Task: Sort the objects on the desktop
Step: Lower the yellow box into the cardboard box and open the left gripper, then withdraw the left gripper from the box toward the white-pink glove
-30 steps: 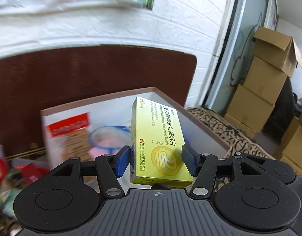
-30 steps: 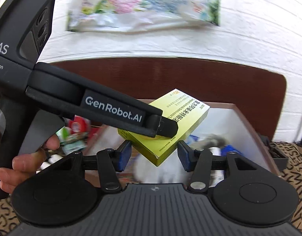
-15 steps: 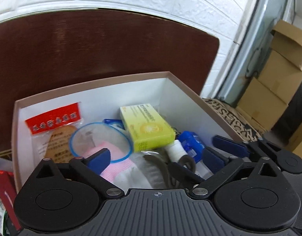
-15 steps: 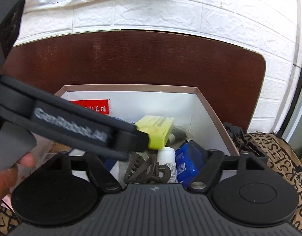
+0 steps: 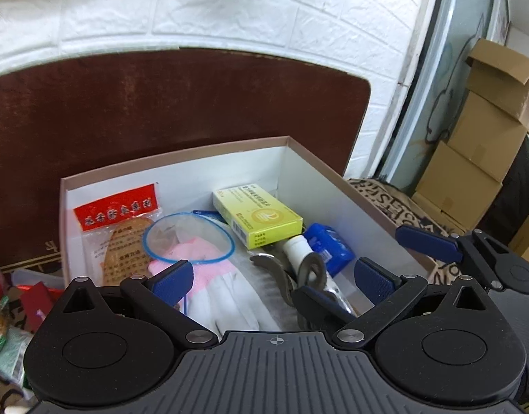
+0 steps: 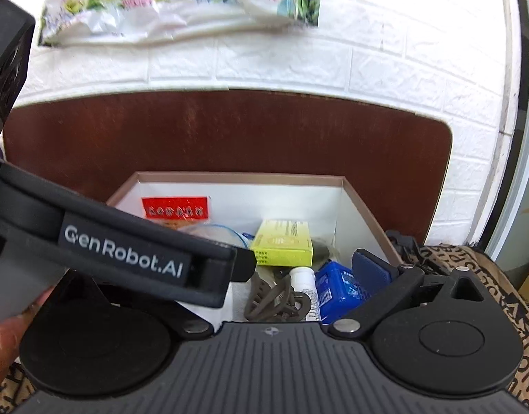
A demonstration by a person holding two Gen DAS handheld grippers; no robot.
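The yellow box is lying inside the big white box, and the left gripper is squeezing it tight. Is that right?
Not quite. The yellow box does lie inside the white box, but the left gripper is not squeezing it: it is open and empty, with the yellow box lying apart beyond its fingers. The left wrist view shows this.

White brick wall (image 5: pixel 250 31), stacked cartons (image 5: pixel 485 131)

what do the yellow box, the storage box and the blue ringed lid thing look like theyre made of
Yellow box: thin printed cardboard with a slight sheen, judging by its crisp folded edges and end flap.
Storage box: stiffer paperboard, matte white inside with a brownish rim; its walls stand straight.
Blue-ringed lid: probably clear flexible plastic with a blue rim, since the pink cloth shows through it.
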